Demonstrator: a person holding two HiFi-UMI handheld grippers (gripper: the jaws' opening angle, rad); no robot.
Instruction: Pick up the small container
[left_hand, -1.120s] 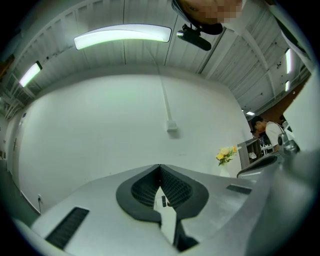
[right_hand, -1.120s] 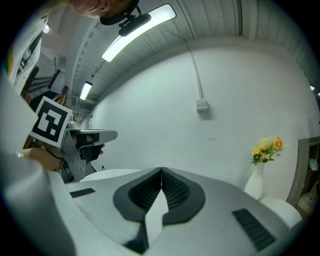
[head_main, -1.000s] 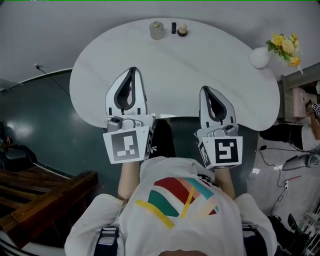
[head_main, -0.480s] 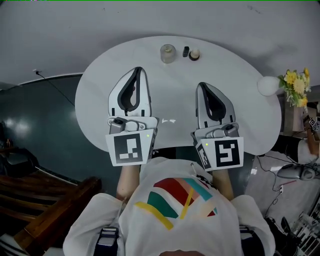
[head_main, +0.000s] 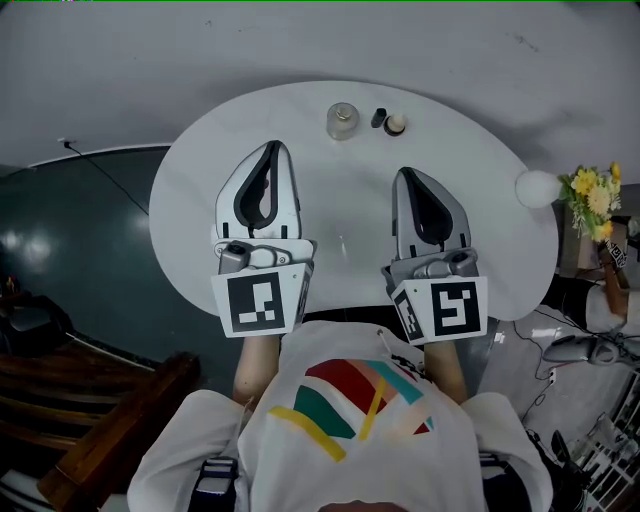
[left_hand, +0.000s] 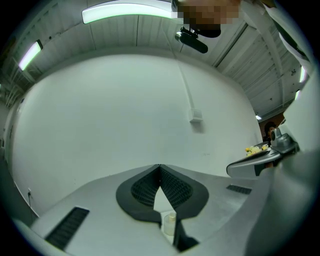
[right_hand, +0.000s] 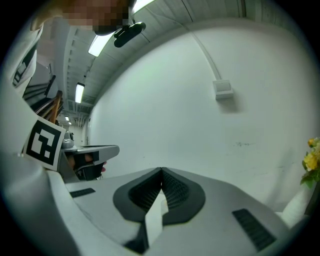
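The white, rounded tabletop (head_main: 195, 215) has both grippers over its near half, side by side and pointing to the far edge. The left gripper (head_main: 270, 150) is closed, its ribbed black pads (left_hand: 172, 187) meeting at the tips with nothing clamped.

Three things stand in a row by the far edge, well apart from both grippers. They are a small clear glass jar with a lid (head_main: 342, 121), a small black upright piece (head_main: 378, 118) and a small round container with a cream top on a dark base (head_main: 396, 124).

The right gripper (head_main: 405, 176) is also closed and empty, its jaw tips touching. At the table's right edge stands a round white vase (head_main: 537, 187) just beside yellow flowers (head_main: 594, 192).
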